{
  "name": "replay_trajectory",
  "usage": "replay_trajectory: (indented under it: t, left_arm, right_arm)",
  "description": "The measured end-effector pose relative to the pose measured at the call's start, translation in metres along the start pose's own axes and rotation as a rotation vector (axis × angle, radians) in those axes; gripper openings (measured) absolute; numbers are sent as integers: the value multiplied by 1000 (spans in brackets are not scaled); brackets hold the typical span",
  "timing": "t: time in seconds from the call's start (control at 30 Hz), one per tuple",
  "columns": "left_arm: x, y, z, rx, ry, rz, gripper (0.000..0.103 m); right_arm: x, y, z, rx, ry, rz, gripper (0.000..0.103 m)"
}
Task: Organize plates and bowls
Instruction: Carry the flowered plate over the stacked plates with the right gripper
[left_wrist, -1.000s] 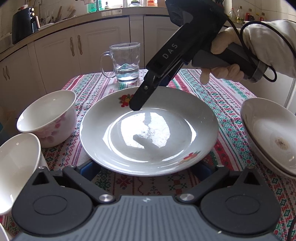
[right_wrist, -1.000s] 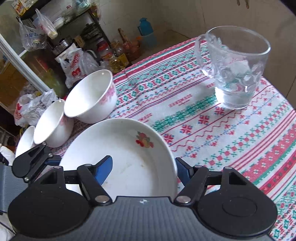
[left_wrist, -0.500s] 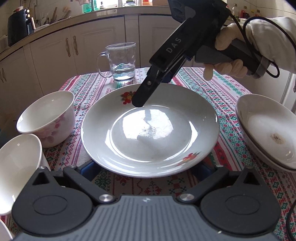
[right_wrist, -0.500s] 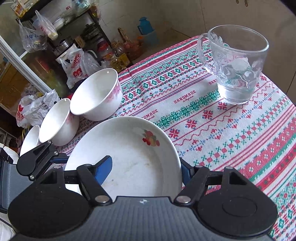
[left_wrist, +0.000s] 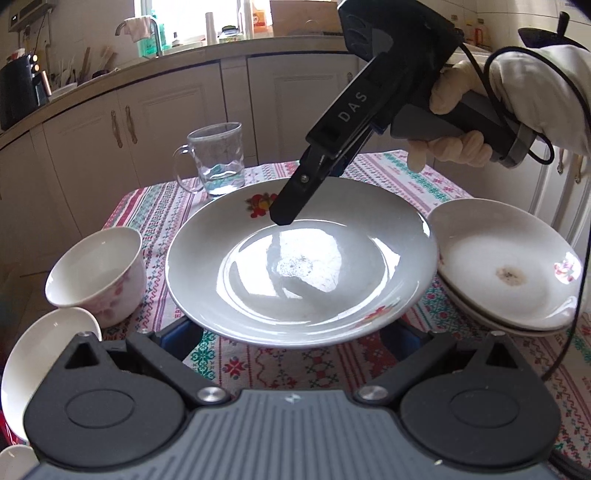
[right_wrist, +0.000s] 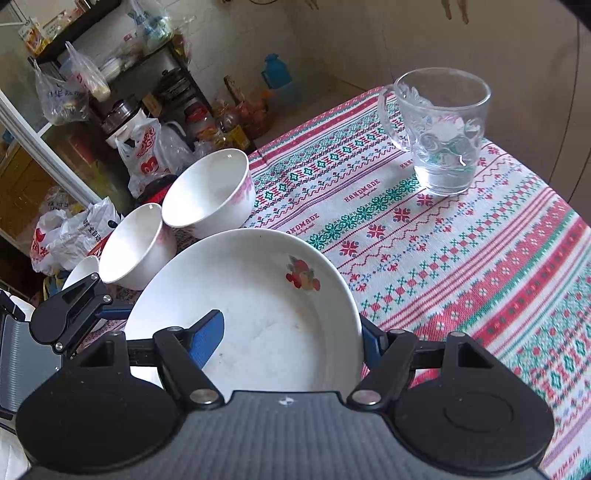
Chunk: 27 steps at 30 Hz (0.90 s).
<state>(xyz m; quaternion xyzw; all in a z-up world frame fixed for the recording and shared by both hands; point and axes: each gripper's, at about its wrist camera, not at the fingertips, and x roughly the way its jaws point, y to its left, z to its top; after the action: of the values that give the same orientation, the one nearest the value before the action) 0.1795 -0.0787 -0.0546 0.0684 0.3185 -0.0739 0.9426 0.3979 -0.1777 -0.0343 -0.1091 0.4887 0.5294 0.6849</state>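
Plate (right_wrist: 266, 332) clamped at its rim by steeply downward-angled right hand-held gripper (right_wrist: 291, 332), gloved hand (left_wrist: 461, 122) behind.

Bare cloth on the counter (right_wrist: 461, 258) is lying open between the plate (right_wrist: 258, 314) and the glass mug (right_wrist: 441, 129). Bowls (right_wrist: 210, 192) are crowding the plate's left side, and stacked plates (left_wrist: 506, 266) are blocking its right, touching its rim.
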Motion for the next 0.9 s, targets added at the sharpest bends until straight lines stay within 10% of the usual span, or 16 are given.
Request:
replay_trajectory:
  t: [0.9]
  left_arm:
    - [-26, -67, 9, 205, -6, -165, 101]
  right_arm:
    - [-92, 29, -106, 128, -149, -128, 79]
